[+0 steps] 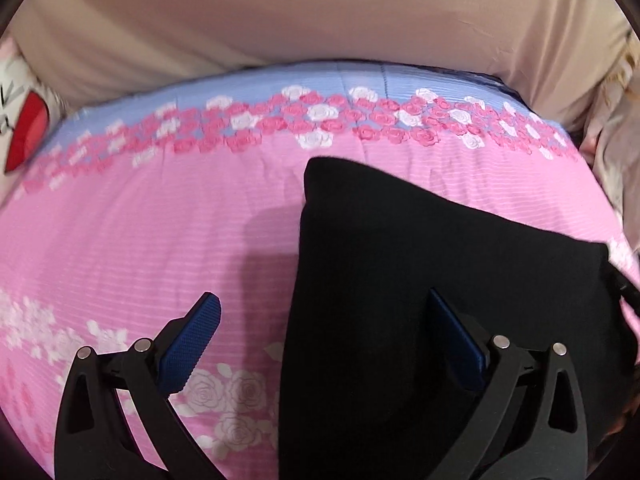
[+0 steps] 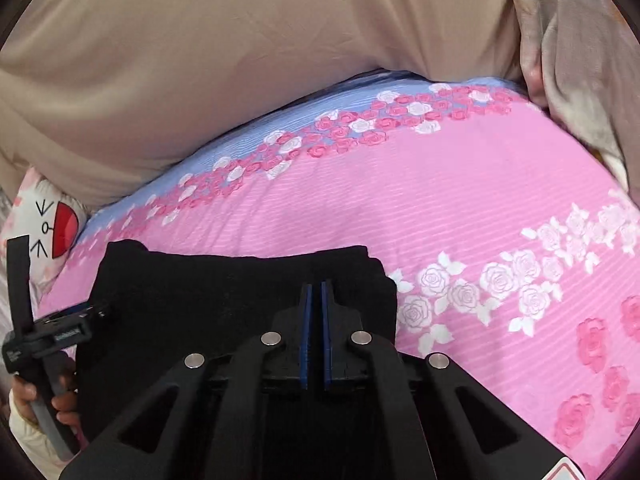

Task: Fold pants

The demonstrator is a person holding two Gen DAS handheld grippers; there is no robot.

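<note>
Lying on a pink floral bedspread (image 1: 140,240), folded black pants (image 1: 420,248); left fingers (image 1: 324,312) apart, right fingers (image 2: 316,288) together.

pink rose-print quilt (image 1: 160,220) w/ blue band, beige sheet (image 1: 280,12), cartoon-face pillow (image 2: 48,216) at edge

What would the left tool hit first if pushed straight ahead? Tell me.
Probably the black pants, whose left edge lies between the open left tool's fingers; past them, the pink floral bedspread. Depth is unclear.
</note>
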